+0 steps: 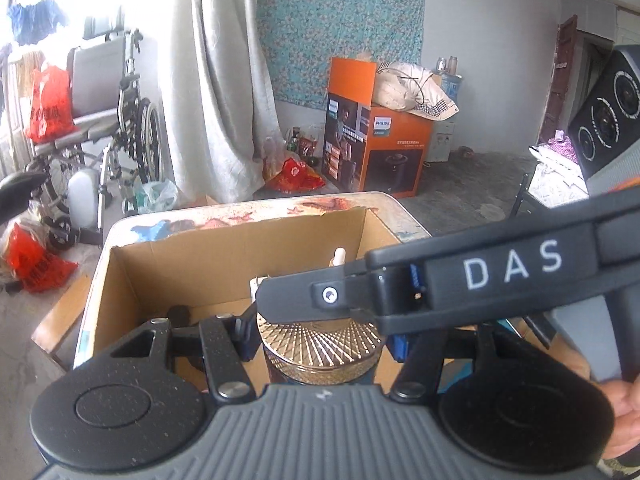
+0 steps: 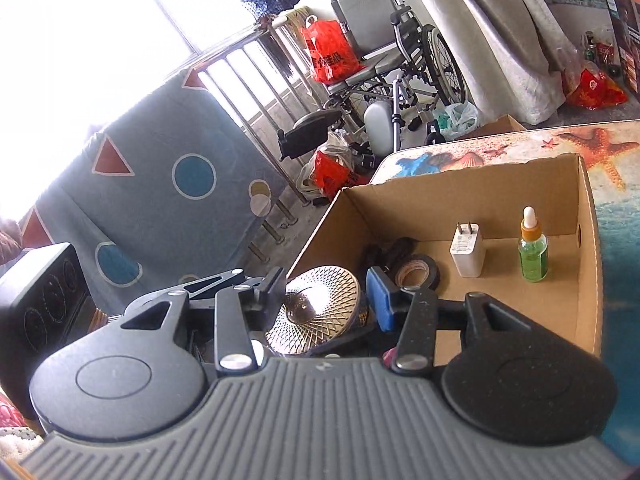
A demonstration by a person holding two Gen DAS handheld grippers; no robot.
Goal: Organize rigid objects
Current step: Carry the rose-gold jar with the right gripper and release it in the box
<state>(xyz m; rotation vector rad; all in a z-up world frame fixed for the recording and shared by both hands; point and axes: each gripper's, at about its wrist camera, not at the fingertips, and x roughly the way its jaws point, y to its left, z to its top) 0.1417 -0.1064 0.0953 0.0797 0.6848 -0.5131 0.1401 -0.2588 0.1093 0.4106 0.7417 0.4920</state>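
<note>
jar (image 1: 320,354) | gold ribbed lid | upright | above cardboard box (image 2: 460,200)

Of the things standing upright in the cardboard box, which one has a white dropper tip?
The green bottle with the orange collar, right of the white plug adapter, which shows metal prongs instead.

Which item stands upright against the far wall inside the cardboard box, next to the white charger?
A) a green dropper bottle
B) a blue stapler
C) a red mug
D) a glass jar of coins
A: the green dropper bottle stands upright beside the white charger in the cardboard box.
</note>
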